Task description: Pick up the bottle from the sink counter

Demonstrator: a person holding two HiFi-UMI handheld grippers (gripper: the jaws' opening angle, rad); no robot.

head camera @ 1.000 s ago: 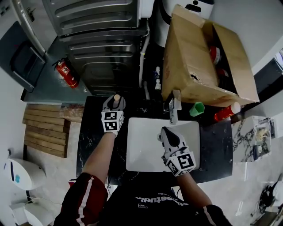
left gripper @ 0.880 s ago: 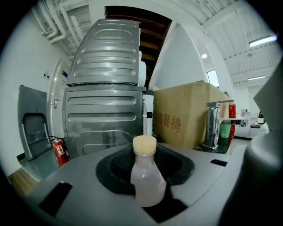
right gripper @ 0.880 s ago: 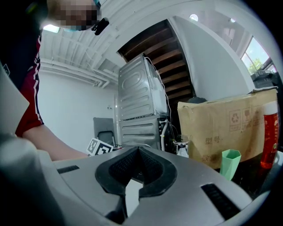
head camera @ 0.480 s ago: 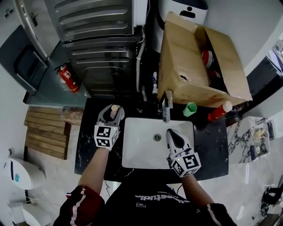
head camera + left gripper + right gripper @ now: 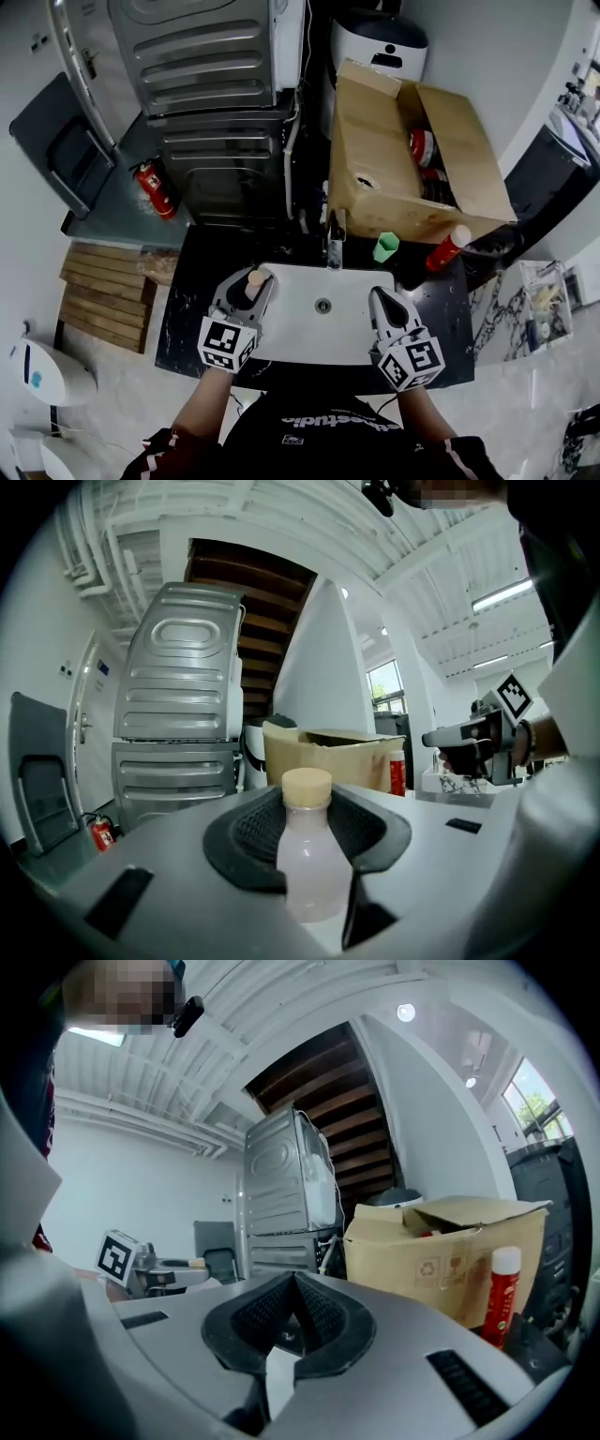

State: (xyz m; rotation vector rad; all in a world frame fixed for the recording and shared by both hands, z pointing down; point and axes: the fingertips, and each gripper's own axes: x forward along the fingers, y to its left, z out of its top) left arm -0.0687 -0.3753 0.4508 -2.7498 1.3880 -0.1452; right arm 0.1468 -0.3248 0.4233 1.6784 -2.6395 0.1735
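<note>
Left gripper (image 5: 251,287) pinches the bottle (image 5: 307,869) over the sink (image 5: 305,277) rim; right gripper (image 5: 382,298), pressed together, well apart

Grey floor (image 5: 112,202), white walls (image 5: 487,56) — wooden pallet (image 5: 103,291), red fire extinguisher (image 5: 156,187), ribbed metal cabinet (image 5: 202,56).

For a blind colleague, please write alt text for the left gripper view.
The left gripper grips an upright bottle of pale liquid with a tan cap. Behind it stand a cardboard box and a grey ribbed appliance.
</note>
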